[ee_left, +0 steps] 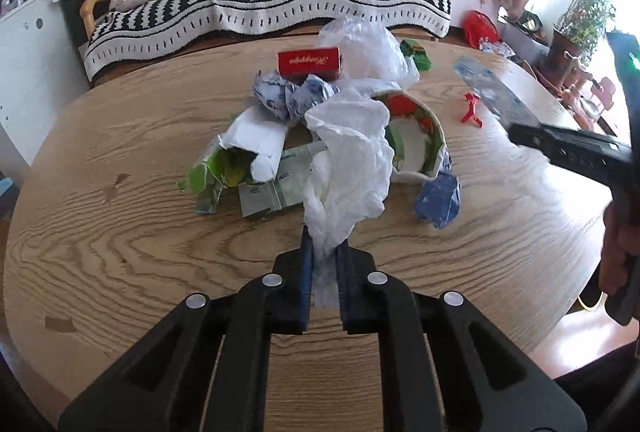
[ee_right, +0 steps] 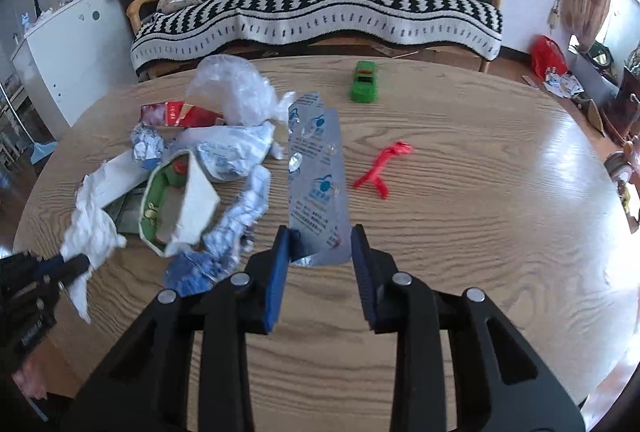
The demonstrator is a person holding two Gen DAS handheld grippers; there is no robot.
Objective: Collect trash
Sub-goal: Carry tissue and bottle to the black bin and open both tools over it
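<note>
My left gripper (ee_left: 323, 252) is shut on a crumpled white tissue (ee_left: 348, 159), held just above the wooden table (ee_left: 120, 232). It also shows in the right wrist view (ee_right: 94, 232). My right gripper (ee_right: 320, 244) is shut on a silver-blue blister pack (ee_right: 318, 167), which stands up between the jaws; it also shows in the left wrist view (ee_left: 492, 91). The trash pile lies ahead: a torn paper cup (ee_left: 420, 135), a red box (ee_left: 310, 61), blue-white crumpled wrappers (ee_left: 292, 95), a clear plastic bag (ee_left: 368, 47) and a green carton (ee_left: 224, 167).
A green toy car (ee_right: 364, 81) and a red plastic piece (ee_right: 384, 163) lie on the table to the right of the pile. A sofa with a black-and-white blanket (ee_right: 320, 3) stands behind the table. A white cabinet (ee_right: 64, 43) is at the left.
</note>
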